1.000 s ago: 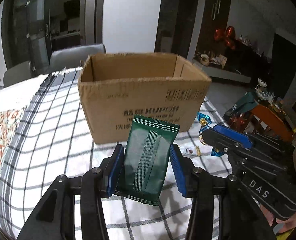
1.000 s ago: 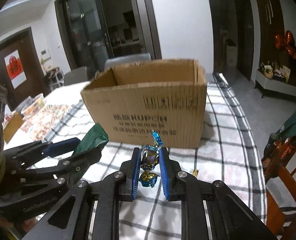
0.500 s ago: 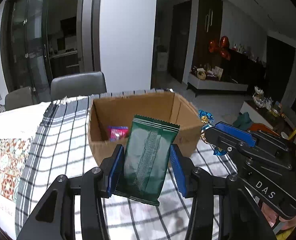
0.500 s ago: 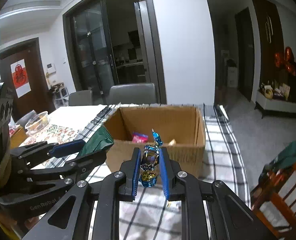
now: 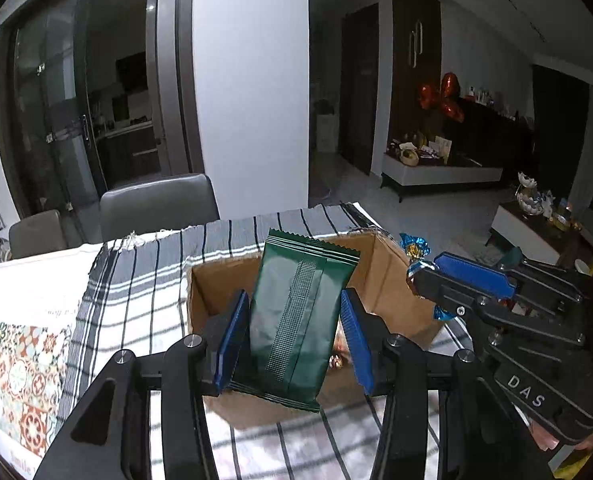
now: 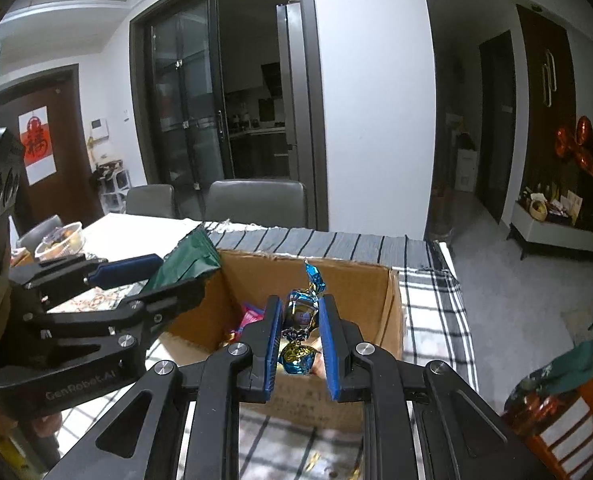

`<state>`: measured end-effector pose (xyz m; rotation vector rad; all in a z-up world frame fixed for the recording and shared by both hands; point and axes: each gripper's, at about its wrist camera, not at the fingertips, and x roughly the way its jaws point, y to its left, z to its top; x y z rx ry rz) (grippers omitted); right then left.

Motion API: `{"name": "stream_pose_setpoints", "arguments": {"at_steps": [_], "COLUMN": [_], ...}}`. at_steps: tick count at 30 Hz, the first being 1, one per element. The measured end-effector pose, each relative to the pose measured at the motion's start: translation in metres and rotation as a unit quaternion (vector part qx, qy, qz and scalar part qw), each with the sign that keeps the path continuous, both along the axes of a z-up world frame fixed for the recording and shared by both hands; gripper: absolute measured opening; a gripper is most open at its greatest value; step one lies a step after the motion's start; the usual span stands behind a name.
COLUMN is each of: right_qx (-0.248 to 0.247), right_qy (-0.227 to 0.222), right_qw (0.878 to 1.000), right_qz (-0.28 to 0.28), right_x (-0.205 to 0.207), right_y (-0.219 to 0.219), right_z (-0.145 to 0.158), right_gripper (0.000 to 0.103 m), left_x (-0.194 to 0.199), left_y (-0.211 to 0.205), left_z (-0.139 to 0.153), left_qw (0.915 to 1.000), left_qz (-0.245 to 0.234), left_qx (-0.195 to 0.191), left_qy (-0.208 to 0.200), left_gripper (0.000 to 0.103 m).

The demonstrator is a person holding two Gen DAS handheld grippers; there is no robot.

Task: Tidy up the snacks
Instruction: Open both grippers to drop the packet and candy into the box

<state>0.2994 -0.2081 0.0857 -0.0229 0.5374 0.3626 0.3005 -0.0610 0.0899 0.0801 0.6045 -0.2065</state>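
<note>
My left gripper (image 5: 292, 340) is shut on a dark green snack packet (image 5: 296, 316), held upright over the open cardboard box (image 5: 380, 280). My right gripper (image 6: 300, 332) is shut on blue and gold wrapped candies (image 6: 298, 320), also above the box (image 6: 376, 308). Inside the box lie a pink packet (image 6: 250, 314) and a few small wrapped sweets (image 5: 336, 360). The right gripper shows in the left wrist view (image 5: 420, 276), just right of the box. The left gripper with the green packet (image 6: 188, 260) shows at the left of the right wrist view.
The box stands on a table with a black and white checked cloth (image 5: 136, 276) and a patterned mat (image 5: 16, 368). Grey chairs (image 6: 256, 204) stand at the far side. A clear food container (image 6: 60, 240) sits at the far left. An orange chair (image 6: 568, 412) is at the right.
Both grippers have risen and moved forward from beside the box front to above its opening, still holding the green packet and the candies. The inside of the box has come into view.
</note>
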Motion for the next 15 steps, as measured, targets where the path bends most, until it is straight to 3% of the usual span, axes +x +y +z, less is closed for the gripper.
{"name": "stream_pose_setpoints", "arguments": {"at_steps": [9,11,12,15], "right_qx": [-0.001,0.002,0.004,-0.002], "right_qy": [0.027,0.033,0.034,0.03], "right_qw": [1.0,0.999,0.999,0.999], "right_qz": [-0.007,-0.012,-0.016,-0.029], "right_x": [0.04,0.043,0.044,0.042], "right_y": [-0.002,-0.003,-0.005,-0.009], "right_z": [-0.021,-0.026,-0.027,-0.028], "right_gripper": [0.022,0.031,0.034,0.037], "left_x": [0.037,0.041,0.043,0.041], "left_y": [-0.002,-0.003,-0.003,-0.002], "left_z": [-0.013,-0.013,-0.012,-0.012], "left_qw": [1.0,0.9999,0.9998,0.9996], "left_qz": [0.001,0.008,0.015,0.026], "left_qx": [-0.004,-0.002,0.0,0.001], "left_qy": [0.008,0.01,0.01,0.006], "left_gripper": [0.048,0.065,0.069,0.07]}}
